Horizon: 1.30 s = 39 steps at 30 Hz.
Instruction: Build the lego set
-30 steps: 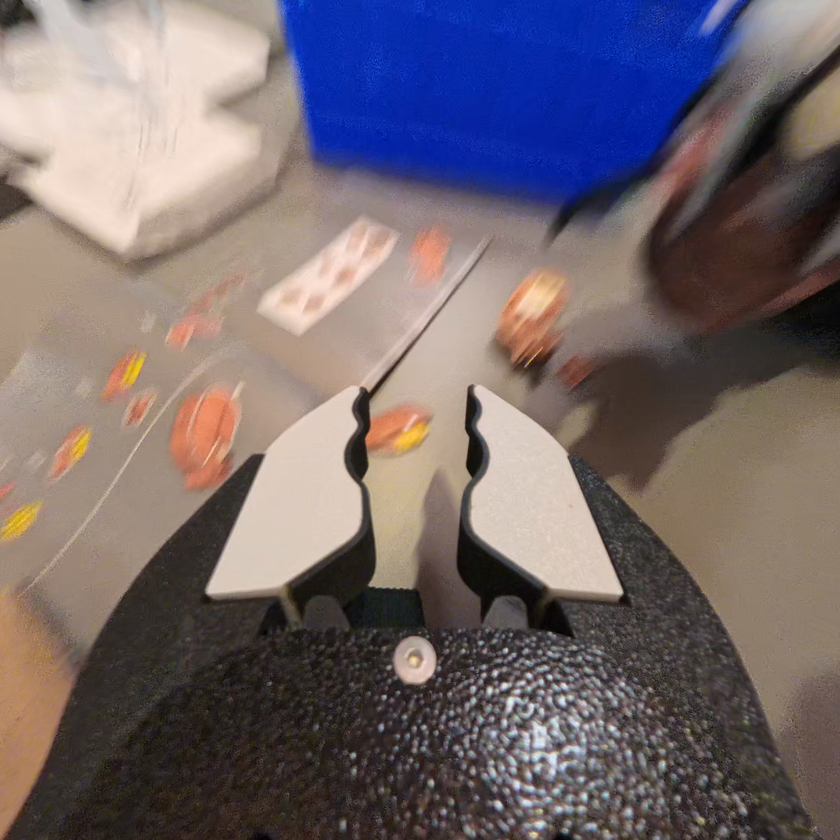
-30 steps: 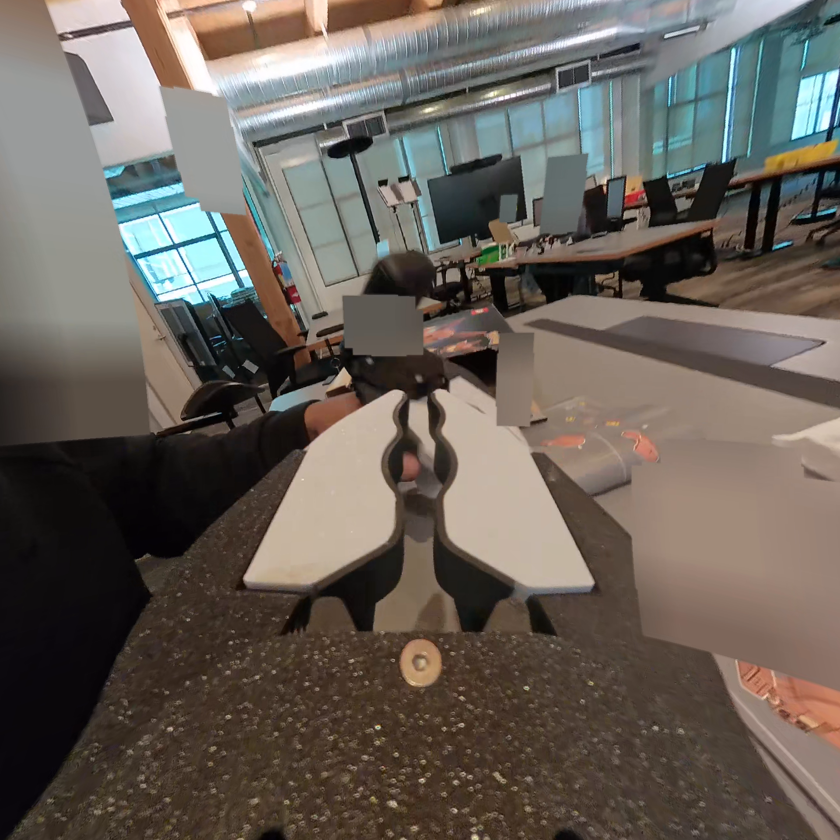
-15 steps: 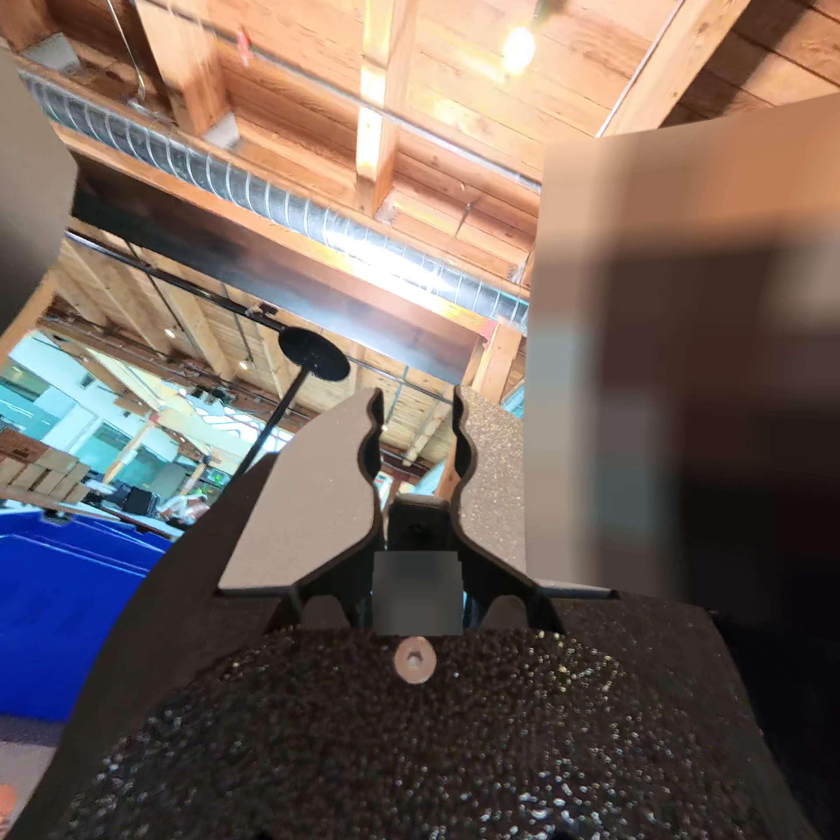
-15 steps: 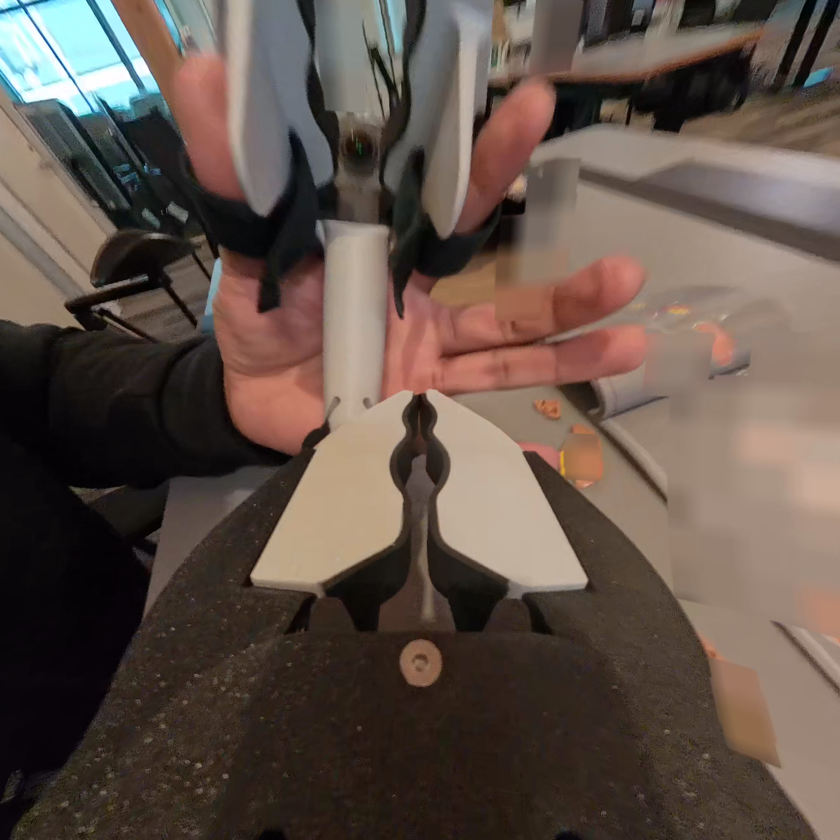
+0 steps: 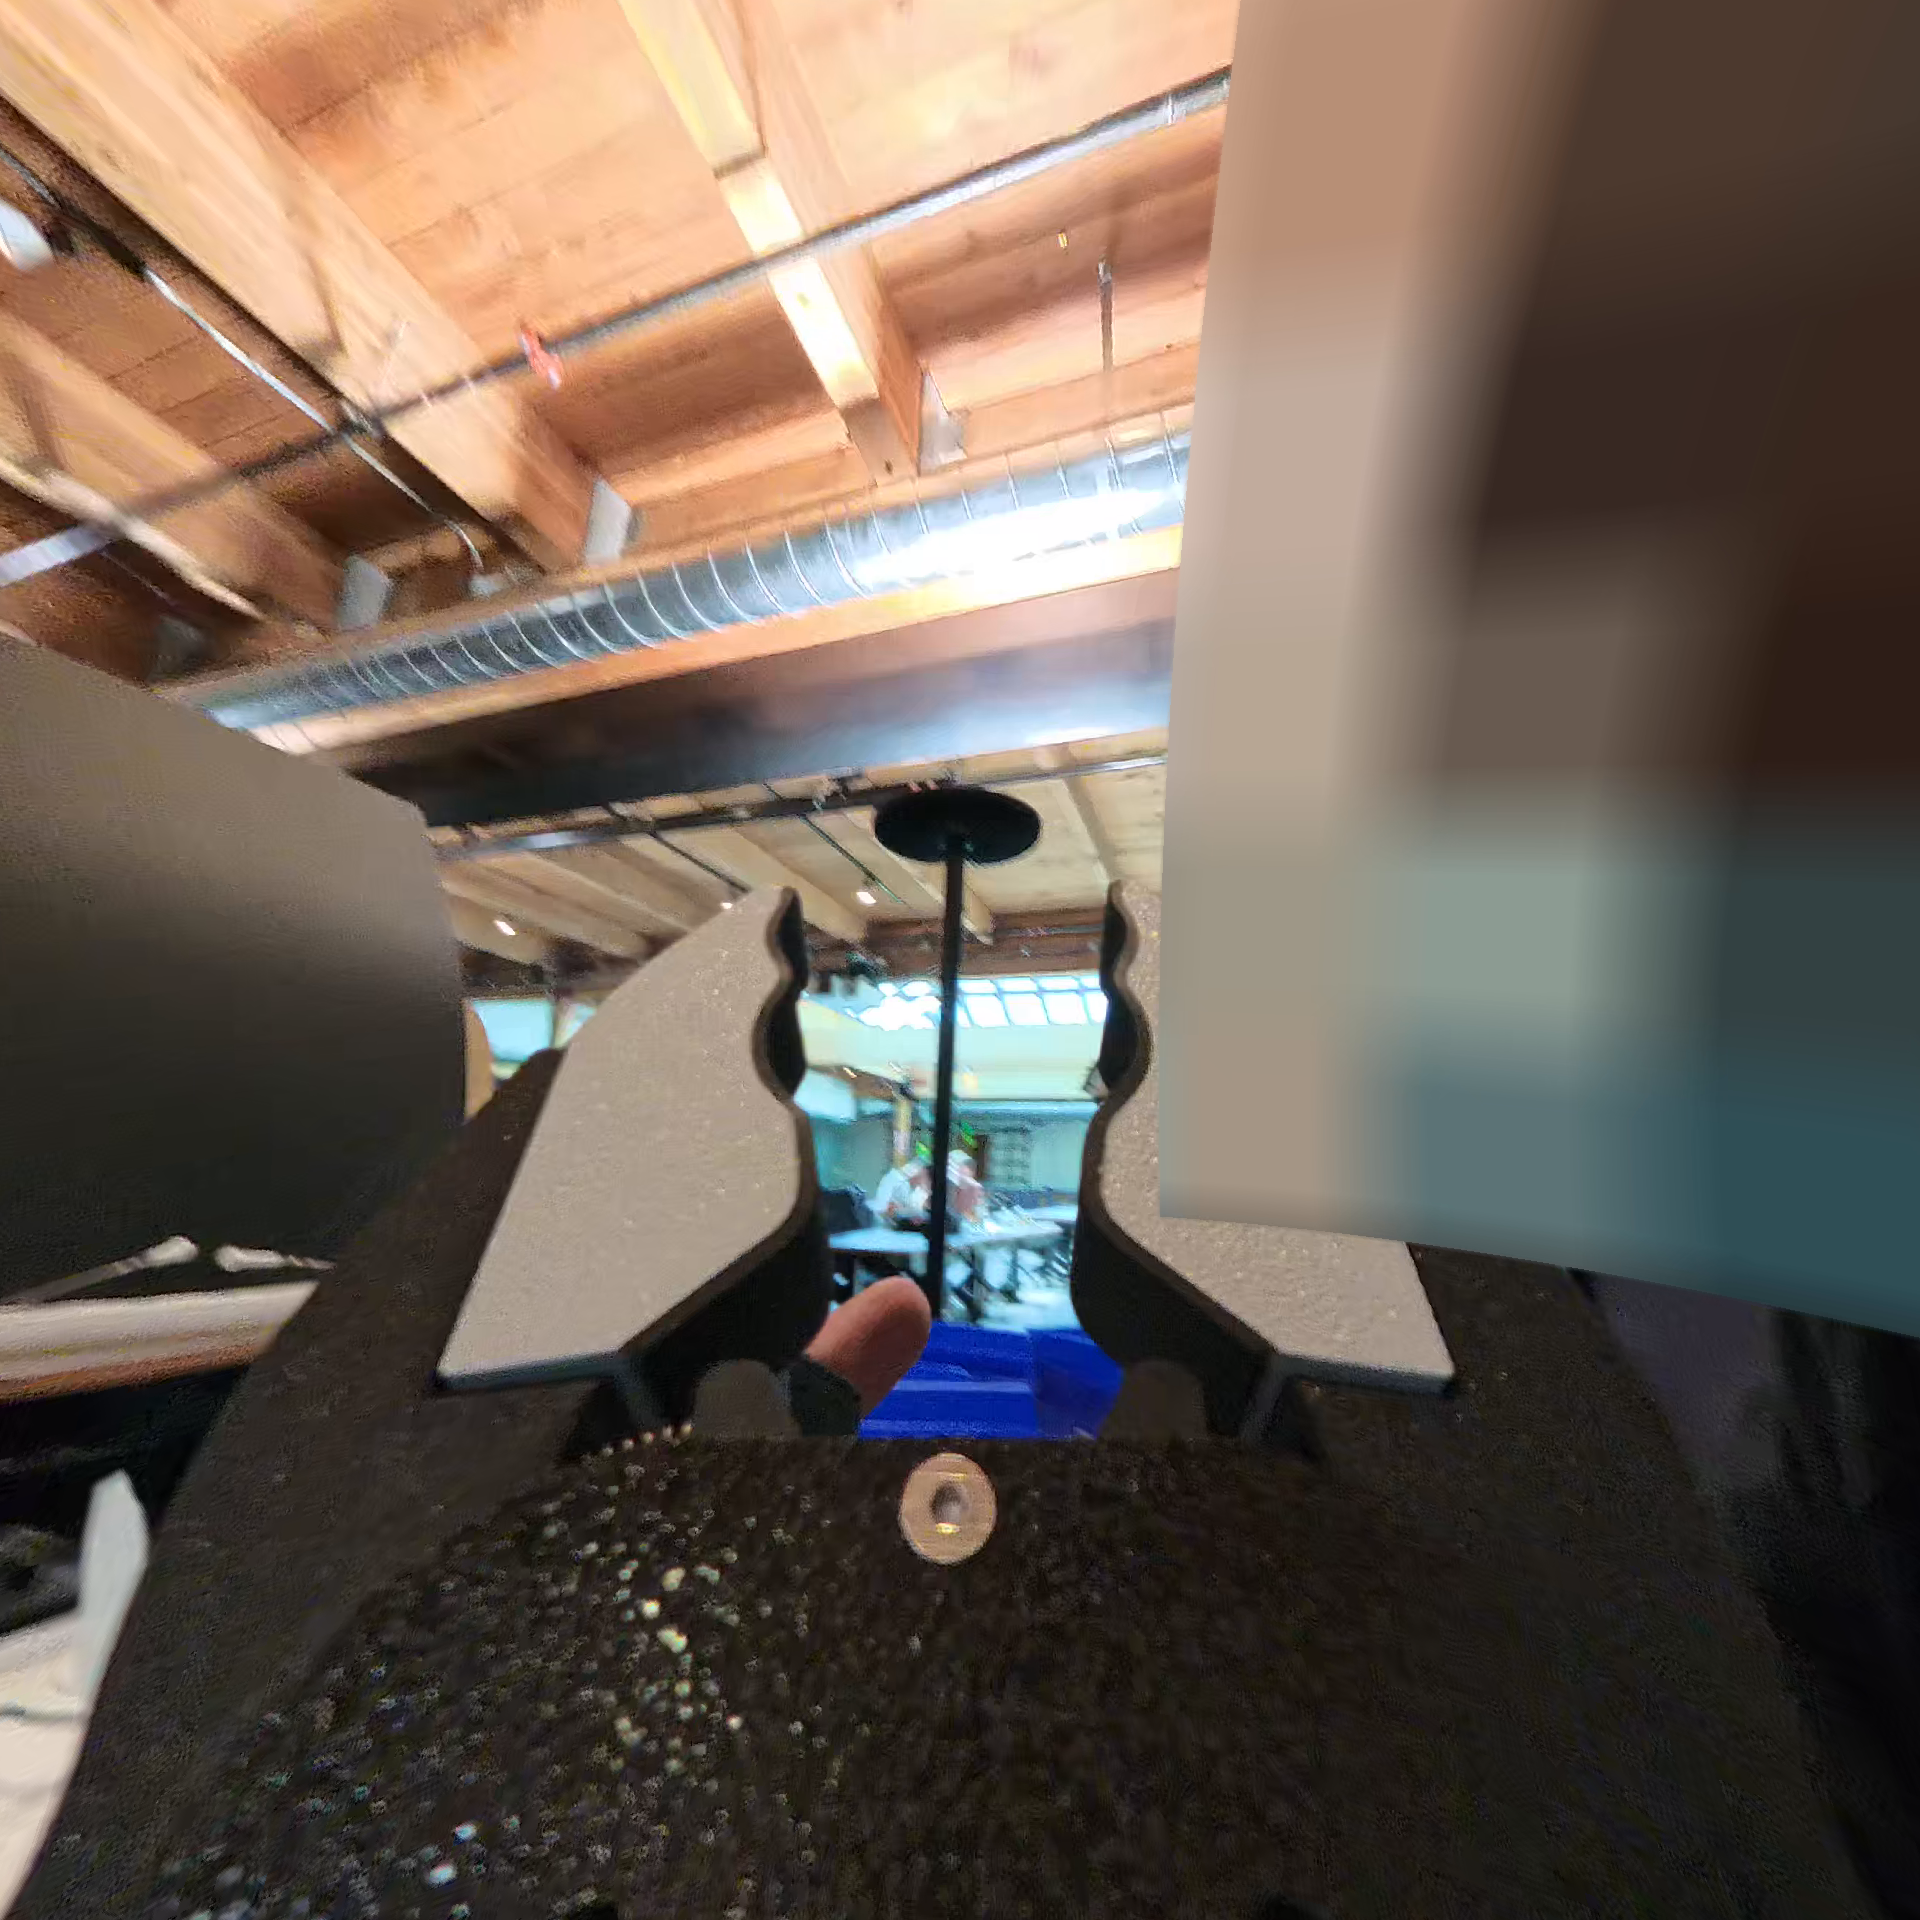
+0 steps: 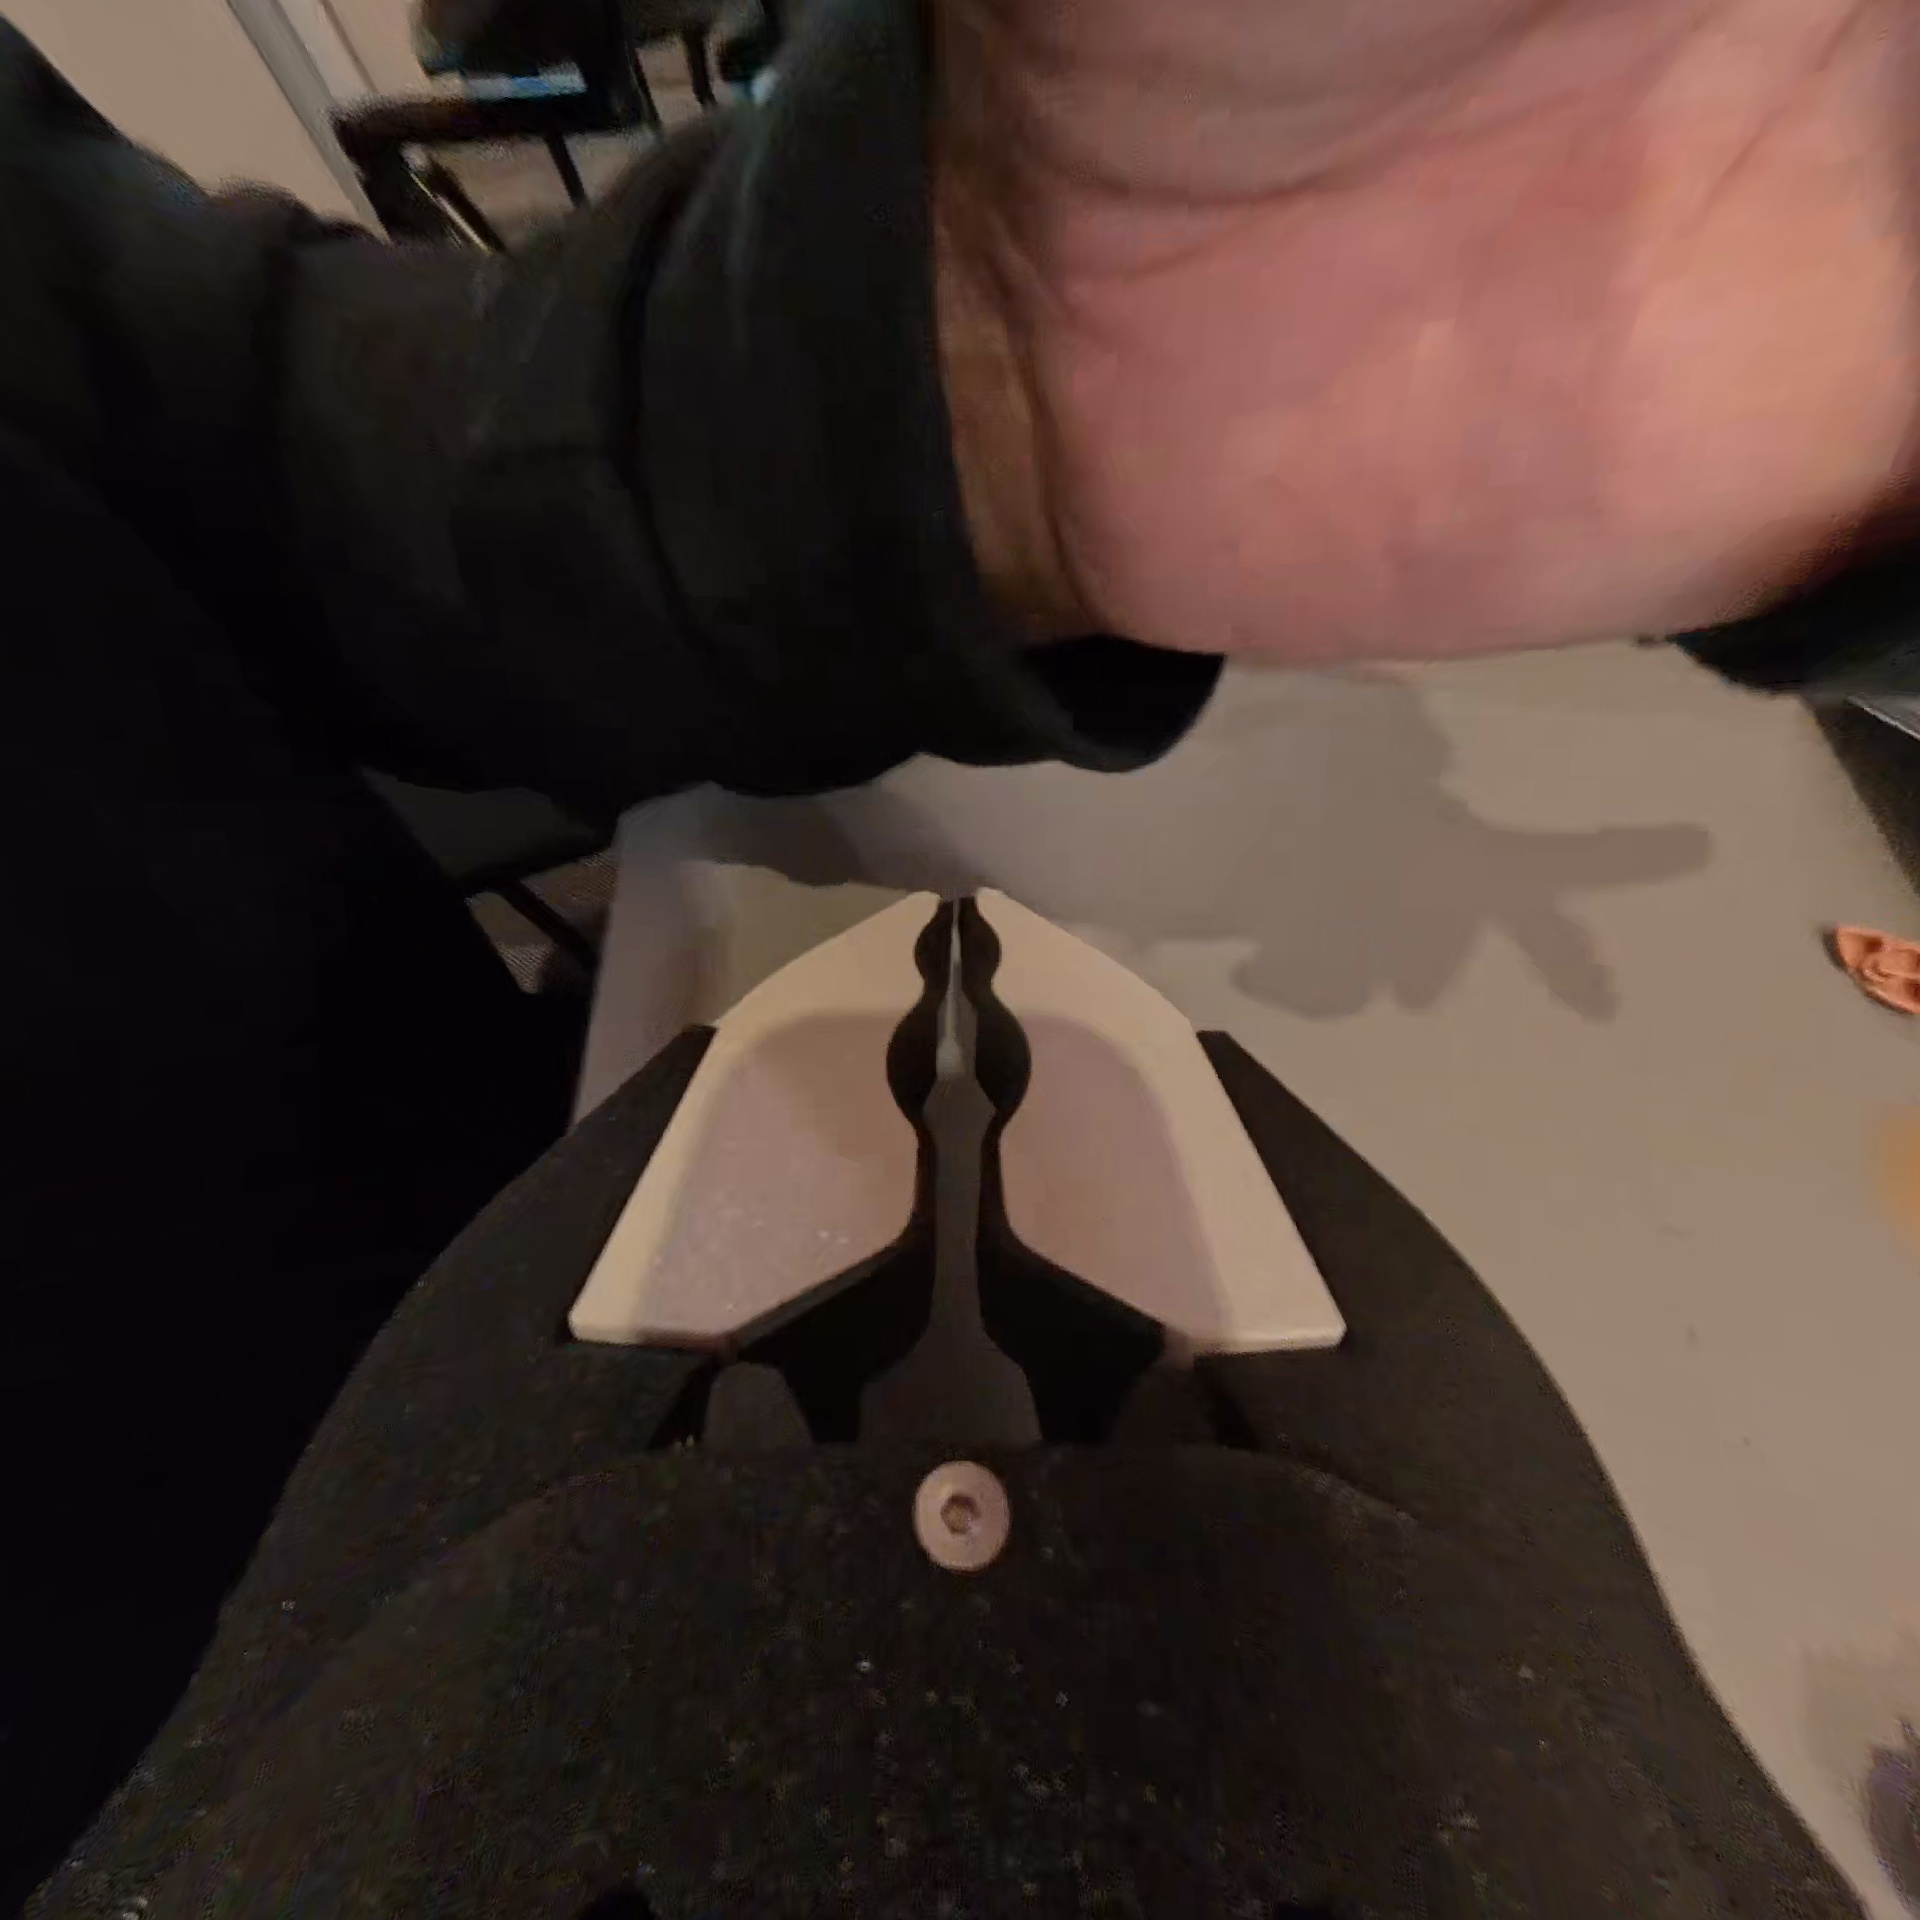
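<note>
My left gripper [image 5: 951,914] is open and points up towards the wooden ceiling, with only the far room showing between its fingers. A person's fingertip [image 5: 873,1340] shows low between the fingers, near their base. My right gripper [image 6: 956,909] is shut, its tips meeting over the grey table [image 6: 1351,935] near the table's edge, and nothing shows between them. One small orange lego piece [image 6: 1878,961] lies on the table at the right edge of the right wrist view. No other lego parts are in view.
A person's open hand [image 6: 1455,312] and black sleeve [image 6: 520,468] hang close above the right gripper and cast a shadow on the table. A blue bin [image 5: 966,1382] and a black pole lamp [image 5: 951,1039] show beyond the left gripper. Blurred patches cover the right and left of that view. One gripper's finger ends stand about 25 cm off the other's. The small orange lego piece [image 6: 1878,961] is about 20 cm from my right fingertips and 30 cm from my left.
The left gripper swung up from the table of lego pieces to face the ceiling, narrowed, then opened wide. The right gripper closed fully and tilted down to the table as the hand came close over it.
</note>
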Each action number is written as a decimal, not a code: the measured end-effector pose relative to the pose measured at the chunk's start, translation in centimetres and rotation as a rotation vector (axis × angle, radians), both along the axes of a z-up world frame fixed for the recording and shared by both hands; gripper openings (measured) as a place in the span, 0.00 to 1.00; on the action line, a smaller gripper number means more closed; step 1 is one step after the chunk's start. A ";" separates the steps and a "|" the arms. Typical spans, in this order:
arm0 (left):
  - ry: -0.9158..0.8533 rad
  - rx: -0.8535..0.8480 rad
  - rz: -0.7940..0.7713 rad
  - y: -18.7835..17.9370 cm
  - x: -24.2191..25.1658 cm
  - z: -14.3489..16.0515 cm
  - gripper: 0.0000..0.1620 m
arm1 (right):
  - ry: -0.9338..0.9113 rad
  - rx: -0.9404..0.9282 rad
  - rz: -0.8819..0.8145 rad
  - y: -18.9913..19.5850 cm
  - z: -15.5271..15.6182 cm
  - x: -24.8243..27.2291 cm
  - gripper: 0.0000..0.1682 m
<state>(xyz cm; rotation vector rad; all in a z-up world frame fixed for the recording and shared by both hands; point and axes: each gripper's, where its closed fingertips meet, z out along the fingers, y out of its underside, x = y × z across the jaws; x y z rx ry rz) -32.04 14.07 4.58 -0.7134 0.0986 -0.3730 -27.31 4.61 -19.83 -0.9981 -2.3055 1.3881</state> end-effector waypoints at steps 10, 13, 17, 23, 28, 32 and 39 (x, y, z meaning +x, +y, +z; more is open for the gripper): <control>0.523 -0.935 0.156 5.8 -4.1 -16.2 0.28 | -0.006 0.014 -0.176 8.0 0.3 -1.7 0.04; 0.773 -1.204 0.092 5.4 -4.1 -21.2 0.27 | -0.013 0.011 -0.157 8.8 0.6 -1.6 0.04; 1.019 -1.424 -0.054 5.2 -3.4 -24.9 0.26 | -0.025 -0.006 -0.150 9.8 0.8 -1.4 0.04; 1.008 -1.629 -0.108 6.4 -4.2 -28.8 0.28 | -0.023 -0.001 -0.159 10.7 0.9 -1.2 0.04; 0.989 -1.674 -0.060 6.0 -4.7 -28.9 0.32 | -0.030 0.001 -0.158 11.0 0.8 -1.0 0.04; 0.996 -1.676 -0.057 5.7 -4.1 -29.2 0.33 | -0.026 -0.005 -0.164 11.1 1.0 -1.0 0.04; 0.835 -1.771 -0.236 4.1 -1.1 -29.0 0.30 | -0.021 -0.003 -0.187 11.2 1.0 -1.2 0.04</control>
